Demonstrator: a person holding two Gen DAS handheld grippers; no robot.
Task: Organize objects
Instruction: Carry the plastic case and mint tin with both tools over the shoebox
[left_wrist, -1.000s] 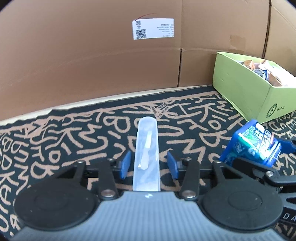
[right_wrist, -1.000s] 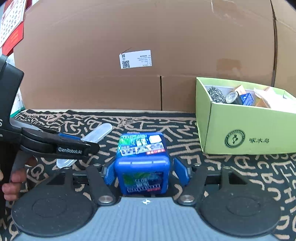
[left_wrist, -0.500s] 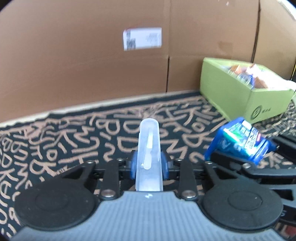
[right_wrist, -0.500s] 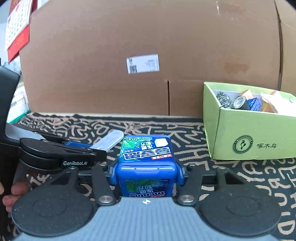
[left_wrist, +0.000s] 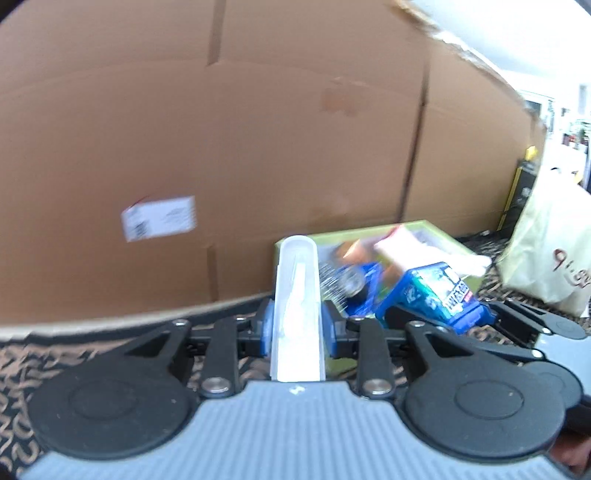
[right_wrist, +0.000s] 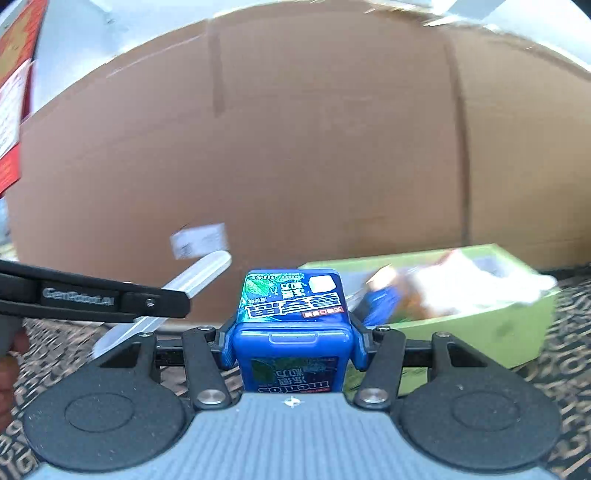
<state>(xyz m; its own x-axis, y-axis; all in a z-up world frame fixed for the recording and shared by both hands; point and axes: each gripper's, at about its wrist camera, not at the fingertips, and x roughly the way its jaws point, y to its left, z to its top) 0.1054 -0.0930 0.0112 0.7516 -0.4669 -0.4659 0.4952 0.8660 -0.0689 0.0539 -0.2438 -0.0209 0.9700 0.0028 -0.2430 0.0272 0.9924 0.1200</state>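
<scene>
- A tall cardboard wall (left_wrist: 258, 147) fills the background in both views, with a white label (left_wrist: 159, 218) stuck on it.
- A patterned black-and-tan cloth (right_wrist: 569, 354) covers the bench.
- A green box (right_wrist: 491, 328) sits on the cloth near the wall, already holding blurred assorted items.
- A pale bag (left_wrist: 550, 251) stands to the right of the box.
- The right hand-held gripper (right_wrist: 293, 341) is clamped on a blue candy box (right_wrist: 291, 325), held just beside the green box's near edge.
- The left hand-held gripper (left_wrist: 297, 325) is clamped on a clear plastic case (left_wrist: 298, 306), raised off the cloth and pointing toward the green box.
</scene>
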